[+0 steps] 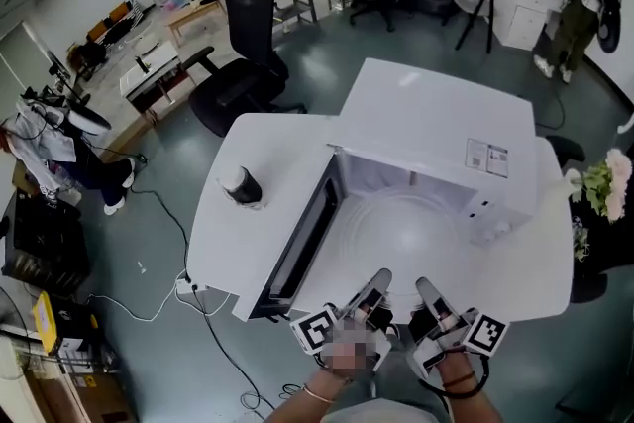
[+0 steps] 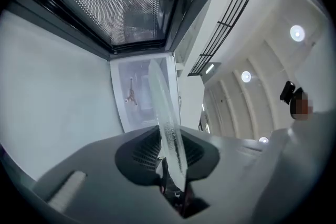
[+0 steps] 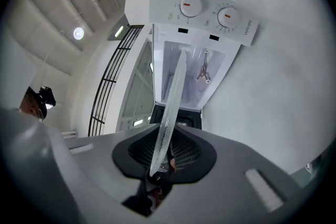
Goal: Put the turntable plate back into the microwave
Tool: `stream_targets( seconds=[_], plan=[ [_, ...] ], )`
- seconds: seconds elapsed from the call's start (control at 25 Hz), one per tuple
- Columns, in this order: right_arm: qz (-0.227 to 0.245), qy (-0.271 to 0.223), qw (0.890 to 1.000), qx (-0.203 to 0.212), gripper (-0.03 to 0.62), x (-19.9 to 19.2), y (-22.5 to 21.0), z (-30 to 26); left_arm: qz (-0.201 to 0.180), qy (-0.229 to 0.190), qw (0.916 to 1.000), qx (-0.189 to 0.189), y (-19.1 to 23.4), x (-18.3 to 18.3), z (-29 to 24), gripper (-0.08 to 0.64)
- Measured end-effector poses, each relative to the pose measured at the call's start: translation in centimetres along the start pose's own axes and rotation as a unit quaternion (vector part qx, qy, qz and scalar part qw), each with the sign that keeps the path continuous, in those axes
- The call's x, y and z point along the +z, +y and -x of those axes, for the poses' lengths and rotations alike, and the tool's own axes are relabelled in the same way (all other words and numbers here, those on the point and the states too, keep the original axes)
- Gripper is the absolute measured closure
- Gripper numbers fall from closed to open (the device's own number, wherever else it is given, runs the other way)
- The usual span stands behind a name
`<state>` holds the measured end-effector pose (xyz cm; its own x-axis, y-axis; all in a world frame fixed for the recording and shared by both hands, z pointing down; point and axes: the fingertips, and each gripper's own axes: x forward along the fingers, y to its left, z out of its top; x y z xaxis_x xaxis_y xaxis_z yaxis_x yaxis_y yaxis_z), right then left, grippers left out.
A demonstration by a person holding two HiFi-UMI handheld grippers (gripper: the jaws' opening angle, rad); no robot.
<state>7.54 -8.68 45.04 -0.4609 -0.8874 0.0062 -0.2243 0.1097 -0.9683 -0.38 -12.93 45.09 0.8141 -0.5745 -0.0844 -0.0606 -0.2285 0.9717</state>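
You hold the plate (image 1: 406, 231) level by its near rim, left gripper (image 1: 377, 282) and right gripper (image 1: 429, 292) each clamped on it, to slide it flat into the microwave (image 1: 446, 129).

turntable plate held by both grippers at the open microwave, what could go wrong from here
1. The glass turntable plate is pinched only at its rim by the left gripper and right gripper; smooth glass could slip.
2. Its edge could knock the open door or the microwave opening going in.
3. It may land off the roller hub.
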Motion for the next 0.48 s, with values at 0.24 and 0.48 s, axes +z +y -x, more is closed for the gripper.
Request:
stream_targets(
  seconds=[0.24, 0.48],
  plan=[
    [-0.012, 0.009, 1.0, -0.006, 0.535, 0.3, -1.2, -1.2, 0.007, 0.0, 0.9996, 0.028, 1.9, 0.3, -0.4, 0.505],
    [-0.041, 0.004, 0.999, 0.002, 0.538, 0.8, -2.2, -0.9, 0.008, 0.004, 0.9995, 0.031, 2.6, -0.3, -1.0, 0.503]
  ],
)
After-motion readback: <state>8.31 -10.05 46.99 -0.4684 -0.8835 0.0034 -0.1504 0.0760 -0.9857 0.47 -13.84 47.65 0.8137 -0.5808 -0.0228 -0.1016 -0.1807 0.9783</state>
